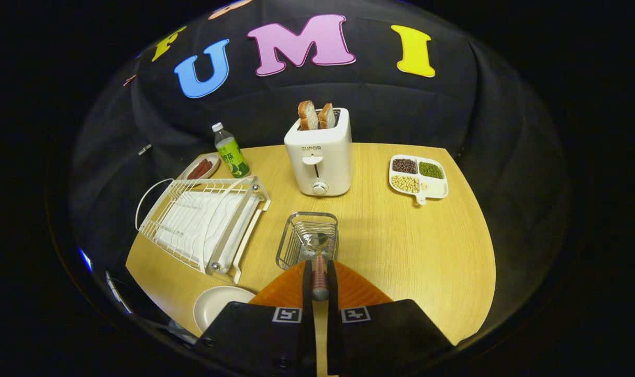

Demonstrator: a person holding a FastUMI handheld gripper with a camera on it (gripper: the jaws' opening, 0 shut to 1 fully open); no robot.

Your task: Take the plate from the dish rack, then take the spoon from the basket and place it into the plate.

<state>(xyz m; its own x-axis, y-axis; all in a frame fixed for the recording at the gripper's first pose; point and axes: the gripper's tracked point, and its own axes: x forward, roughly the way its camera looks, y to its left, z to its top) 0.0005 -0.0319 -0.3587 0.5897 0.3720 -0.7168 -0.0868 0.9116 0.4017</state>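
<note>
The tongs point(320, 280) are nearly closed, their two fingers point(307, 283) pressed on either side of the spoon point(320, 262) by its handle. The spoon's bowl points away from the fingertips and hangs over the near end of the wire basket point(307, 238), which stands just ahead of the tongs on the wooden table point(427, 251). I cannot tell whether the bowl touches the basket's wires.

The plate point(215, 306) lies flat on the table just to the left of the tongs, close beside the fingers' base and partly hidden by the gripper body. Ahead and to the left of it stands the white dish rack point(202, 222).

Beyond the basket, straight ahead, a white toaster point(320, 157) holds two slices of bread point(315, 115). Left of the toaster stands a bottle point(231, 151) with a small dish of sausages point(200, 167) beside it. Far ahead on the right rests a divided tray of beans point(418, 176).
</note>
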